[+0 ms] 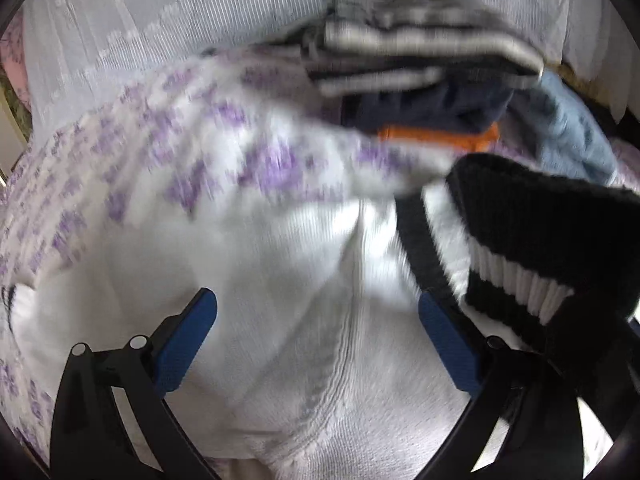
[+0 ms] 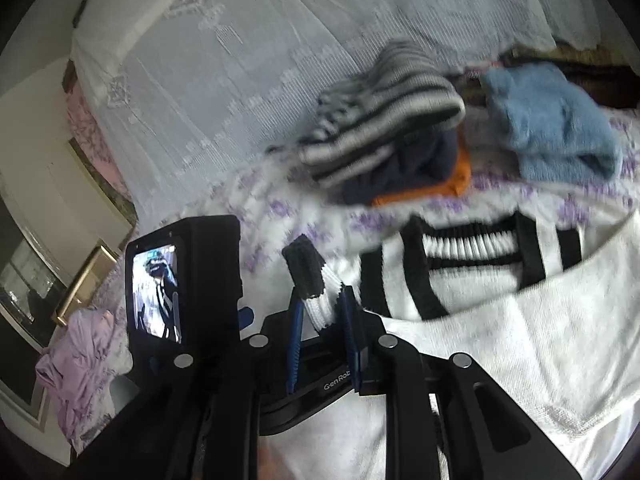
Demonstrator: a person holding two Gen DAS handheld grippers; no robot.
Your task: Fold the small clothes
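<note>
Knitwear fills our near view: the white sweater [image 2: 520,340] with black-striped trim lies on the floral bedspread [image 1: 120,152]. Our right gripper [image 2: 322,316] pinches its ribbed cuff [image 2: 316,280]; our left gripper [image 1: 316,340] hangs wide above the white knit. Farther off sit the folded pile [image 2: 384,140] and a blue towel [image 2: 552,120] to its right.

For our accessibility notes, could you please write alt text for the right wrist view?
The right gripper pinches the black-and-white cuff of a white sock on a floral bedspread. Behind lie a stack of folded clothes and a blue sock.
</note>
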